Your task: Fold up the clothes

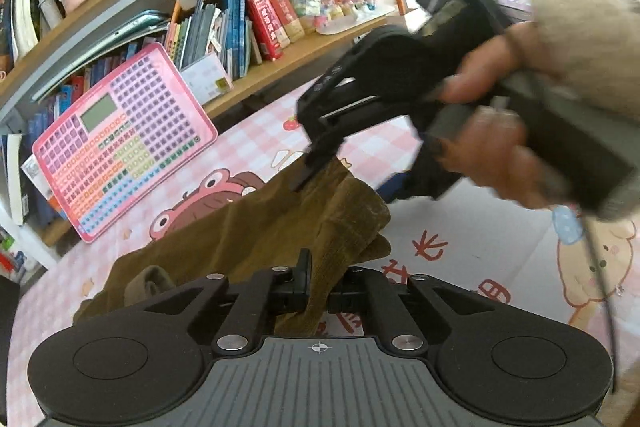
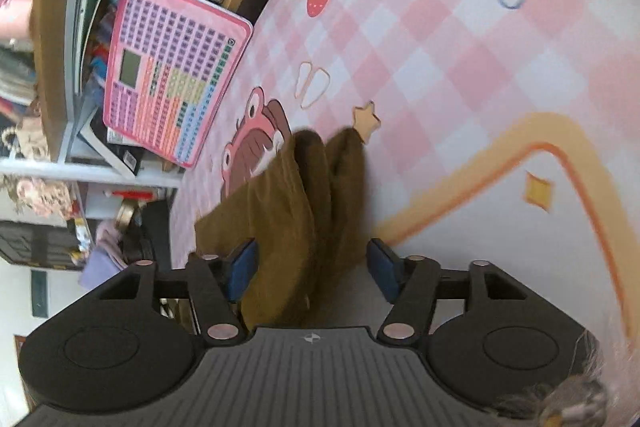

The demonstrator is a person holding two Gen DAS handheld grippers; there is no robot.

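Note:
An olive-brown corduroy garment (image 1: 280, 223) lies bunched on the pink checked mat (image 1: 248, 147). My left gripper (image 1: 310, 281) is shut on a fold of its near edge. My right gripper (image 1: 310, 171) shows in the left wrist view over the garment's far edge, held by a hand in a fuzzy beige sleeve. In the right wrist view the right gripper (image 2: 312, 269) is open, its blue pads (image 2: 244, 267) on either side of the hanging cloth (image 2: 304, 211), not pressing it.
A pink keyboard toy (image 1: 120, 143) leans against a bookshelf (image 1: 224, 27) full of books at the mat's far edge; it also shows in the right wrist view (image 2: 172, 71). The mat (image 2: 460, 67) spreads wide to the right, with cartoon prints.

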